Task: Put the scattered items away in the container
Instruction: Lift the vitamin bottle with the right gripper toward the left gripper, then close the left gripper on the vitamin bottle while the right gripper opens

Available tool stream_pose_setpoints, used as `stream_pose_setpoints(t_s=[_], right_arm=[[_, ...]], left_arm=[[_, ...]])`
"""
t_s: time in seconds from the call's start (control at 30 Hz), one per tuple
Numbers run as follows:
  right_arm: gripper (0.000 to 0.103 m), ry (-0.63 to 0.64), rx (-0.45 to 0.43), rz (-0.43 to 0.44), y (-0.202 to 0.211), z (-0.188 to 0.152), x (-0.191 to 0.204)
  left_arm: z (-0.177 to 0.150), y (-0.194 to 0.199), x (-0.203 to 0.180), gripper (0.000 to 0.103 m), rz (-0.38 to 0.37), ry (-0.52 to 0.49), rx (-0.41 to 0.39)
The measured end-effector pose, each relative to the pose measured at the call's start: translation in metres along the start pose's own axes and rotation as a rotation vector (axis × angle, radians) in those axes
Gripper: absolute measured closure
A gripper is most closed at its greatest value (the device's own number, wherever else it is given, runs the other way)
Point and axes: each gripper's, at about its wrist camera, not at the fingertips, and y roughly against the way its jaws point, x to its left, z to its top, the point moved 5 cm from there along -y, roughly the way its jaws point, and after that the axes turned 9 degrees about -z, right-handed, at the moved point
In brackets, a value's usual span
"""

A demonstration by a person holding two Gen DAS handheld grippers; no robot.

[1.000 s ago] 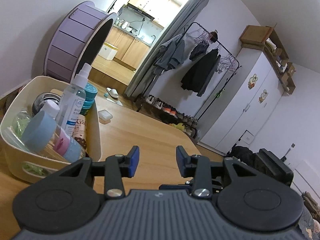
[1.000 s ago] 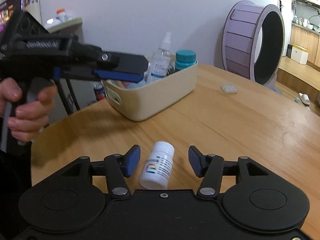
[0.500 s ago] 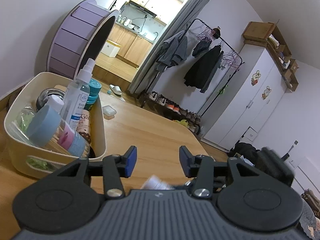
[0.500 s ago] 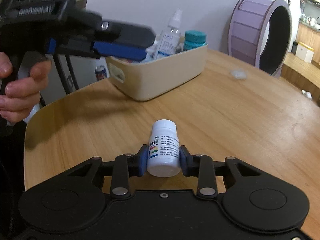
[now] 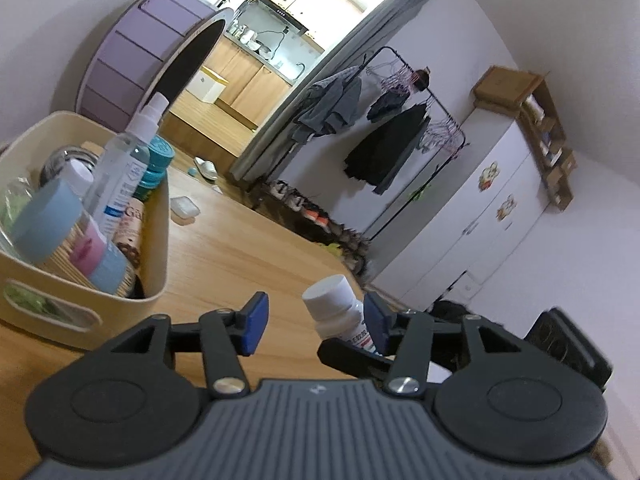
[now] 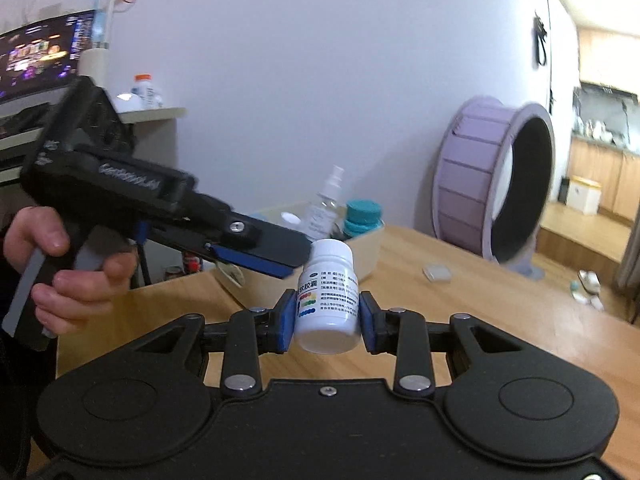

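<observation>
1. We hold the white pill bottle (image 6: 327,298) in our right gripper (image 6: 325,318), its jaws pinching the labelled body from both sides, so it stays upright and clear of the desk (image 6: 500,320).
2. The bottle hangs short of the cream container (image 5: 156,248), which stands on the desk beyond it.
3. Our left gripper (image 5: 316,322) hovers just this side of the container; its jaws are opening with nothing pinched between them, and the bottle only appears by its right-hand pad.
4. The container already carries a spray bottle (image 5: 124,168), a teal-capped jar (image 5: 158,160) and a blue-lidded tube (image 5: 46,220), so we judge the free room lies near its closest corner.
5. A small white case (image 5: 185,207) lies on the desk beyond the container, not yet tidied.
</observation>
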Motion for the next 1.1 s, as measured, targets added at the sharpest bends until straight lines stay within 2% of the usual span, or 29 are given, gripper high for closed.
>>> stream_pose_setpoints(t_s=[0.13,0.33,0.37,0.53,0.6,0.87,0.9,0.93,1.0,1.1], right_arm=[[0.07,0.012,-0.044,0.003,0.004,0.006,0.003],[0.07,0.028,-0.058,0.019,0.004,0.009,0.008],[0.07,0.028,-0.059,0.02,0.003,0.009,0.008],[0.07,0.025,-0.083,0.023,0.009,0.008,0.005],[0.07,0.033,-0.1,0.026,0.011,0.009,0.006],[0.068,0.03,-0.111,0.025,0.013,0.011,0.005],[0.06,0.029,-0.109,0.017,0.013,0.01,0.004],[0.045,0.028,-0.105,0.012,0.013,0.009,0.003],[0.032,0.021,-0.102,-0.006,0.014,0.007,0.0],[0.03,-0.008,-0.08,-0.01,0.013,0.006,-0.007]], left_arm=[[0.002,-0.004,-0.004,0.051,-0.028,0.021,-0.011],[0.0,-0.004,-0.009,0.052,-0.079,0.026,-0.019],[0.0,-0.004,-0.01,0.056,-0.084,0.029,-0.023],[-0.002,-0.004,-0.007,0.061,-0.097,0.05,-0.026],[-0.002,-0.004,-0.007,0.068,-0.115,0.066,-0.028],[-0.002,0.001,-0.017,0.072,-0.105,0.004,-0.074],[0.0,0.003,-0.018,0.072,-0.096,-0.011,-0.081],[0.002,0.005,-0.019,0.072,-0.087,-0.023,-0.091],[0.006,0.01,-0.02,0.072,-0.055,-0.052,-0.109],[0.012,0.017,-0.021,0.072,0.017,-0.116,-0.135]])
